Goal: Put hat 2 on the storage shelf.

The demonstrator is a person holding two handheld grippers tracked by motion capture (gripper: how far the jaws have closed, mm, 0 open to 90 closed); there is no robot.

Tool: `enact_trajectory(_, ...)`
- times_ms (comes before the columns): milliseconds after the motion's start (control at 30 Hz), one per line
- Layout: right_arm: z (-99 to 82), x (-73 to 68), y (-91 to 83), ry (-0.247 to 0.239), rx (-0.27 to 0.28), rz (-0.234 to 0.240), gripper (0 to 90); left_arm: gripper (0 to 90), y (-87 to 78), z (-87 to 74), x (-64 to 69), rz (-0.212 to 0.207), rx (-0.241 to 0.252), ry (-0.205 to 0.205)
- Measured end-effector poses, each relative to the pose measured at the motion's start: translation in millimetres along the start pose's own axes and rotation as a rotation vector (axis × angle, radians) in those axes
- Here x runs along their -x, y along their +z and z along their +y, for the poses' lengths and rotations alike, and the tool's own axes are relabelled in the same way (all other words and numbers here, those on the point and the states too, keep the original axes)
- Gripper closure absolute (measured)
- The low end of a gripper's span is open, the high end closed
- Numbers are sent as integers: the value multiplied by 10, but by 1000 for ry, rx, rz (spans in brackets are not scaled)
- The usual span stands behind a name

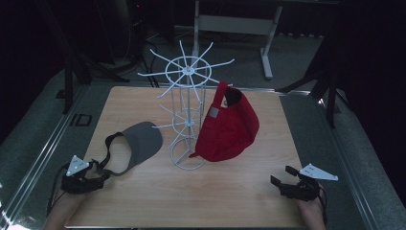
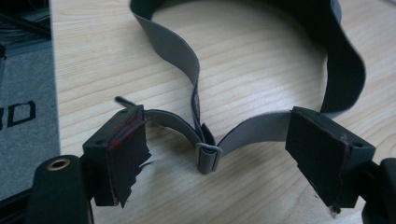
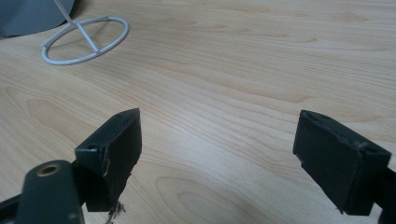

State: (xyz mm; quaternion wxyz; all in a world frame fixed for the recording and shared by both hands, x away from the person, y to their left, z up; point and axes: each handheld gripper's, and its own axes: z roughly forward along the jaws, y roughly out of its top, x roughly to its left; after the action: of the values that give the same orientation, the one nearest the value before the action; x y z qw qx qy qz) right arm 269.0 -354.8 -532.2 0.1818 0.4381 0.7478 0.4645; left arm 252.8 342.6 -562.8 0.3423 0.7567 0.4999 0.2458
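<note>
— Visor [image 1: 139,141], grey, lies left of the white rack [image 1: 187,112] on the tabletop [image 1: 230,191], seen from the high view; a red cap [image 1: 227,127] hangs on the rack. Left tongs [image 1: 98,175] sit at the visor's strap; right tongs [image 1: 282,184] rest well apart.

— And the left gripper view?

— Strap [image 2: 187,60] and its buckle [image 2: 208,156] lie between the wide-spread jaws, pads not pressing. Step in hand looks like grasping the strap; next, close on it squarely, then lift.

— Right gripper view?

— Jaws wide, holding nothing, over bare wood; rack's base ring [image 3: 86,39] far off.
</note>
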Motion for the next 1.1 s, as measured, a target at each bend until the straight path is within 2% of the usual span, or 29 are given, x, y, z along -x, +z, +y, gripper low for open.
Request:
enact_trajectory(100,5,-2,3,1,0,1,155,223,48,26,-14,-9,-13,18)
enact_trajectory(167,5,-3,1,1,2,1,155,237,68,40,-29,-27,-8,13)
enact_trajectory(300,-7,3,7,3,-4,1,155,327,106,73,-55,-48,-3,27)
enact_trajectory(400,-10,8,3,5,-4,1,155,392,141,97,-68,-63,-25,39)
enact_trajectory(467,-12,9,1,3,-5,-1,155,448,162,109,-66,-67,-39,50)
enact_trajectory(600,-22,27,-5,1,-2,-8,155,589,179,125,-62,-83,-35,57)
enact_trajectory(800,-37,61,-7,-10,-21,-29,155,825,209,153,-18,-72,-31,74)
enact_trajectory(933,-34,78,-37,-1,-11,-30,155,858,208,177,12,-76,-34,94)
enact_trajectory(1000,-38,89,-54,2,-8,-32,155,862,179,207,42,-83,-6,108)
enact_trajectory(1100,-54,109,-56,11,-9,-32,155,864,86,285,66,-107,64,121)
